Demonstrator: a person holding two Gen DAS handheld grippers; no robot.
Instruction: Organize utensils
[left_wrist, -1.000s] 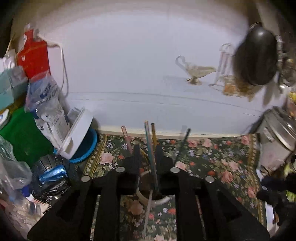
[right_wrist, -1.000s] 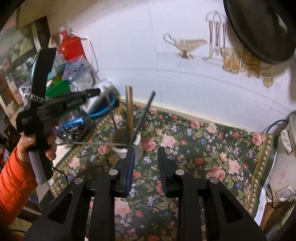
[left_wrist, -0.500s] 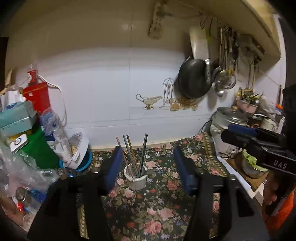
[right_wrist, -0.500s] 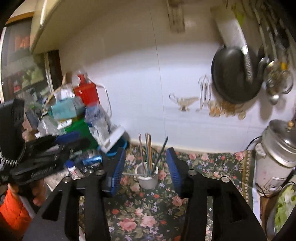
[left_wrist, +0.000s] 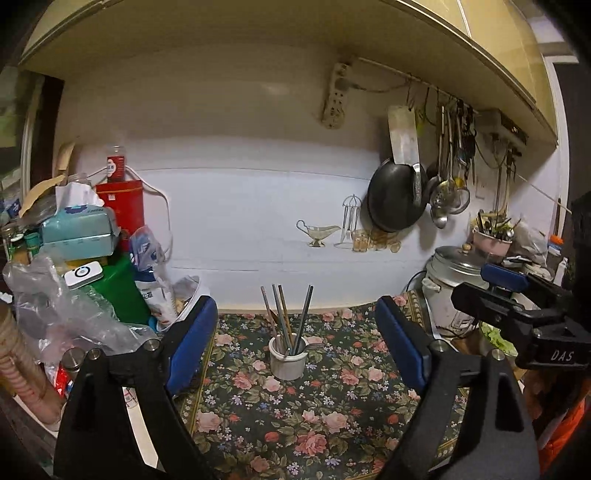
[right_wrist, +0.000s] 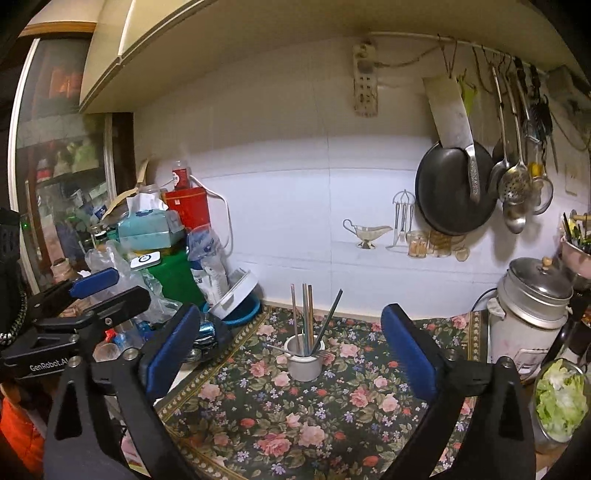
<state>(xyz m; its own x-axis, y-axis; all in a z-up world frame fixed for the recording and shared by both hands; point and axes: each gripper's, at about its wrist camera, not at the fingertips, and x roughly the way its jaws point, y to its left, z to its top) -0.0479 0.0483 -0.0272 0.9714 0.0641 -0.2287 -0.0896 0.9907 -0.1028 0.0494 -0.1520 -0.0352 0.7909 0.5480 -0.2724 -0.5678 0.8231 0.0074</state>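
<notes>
I see the white cup (left_wrist: 288, 357) out ahead of both sets of jaws, well apart from them, on the flowery cloth (left_wrist: 332, 406), with the chopsticks (left_wrist: 286, 319) standing in it and a fork (right_wrist: 322, 355) leaning over its rim. My left gripper (left_wrist: 295, 349) and right gripper (right_wrist: 291, 352) are opening wide and hold nothing. I think the tidying looks about done.
</notes>
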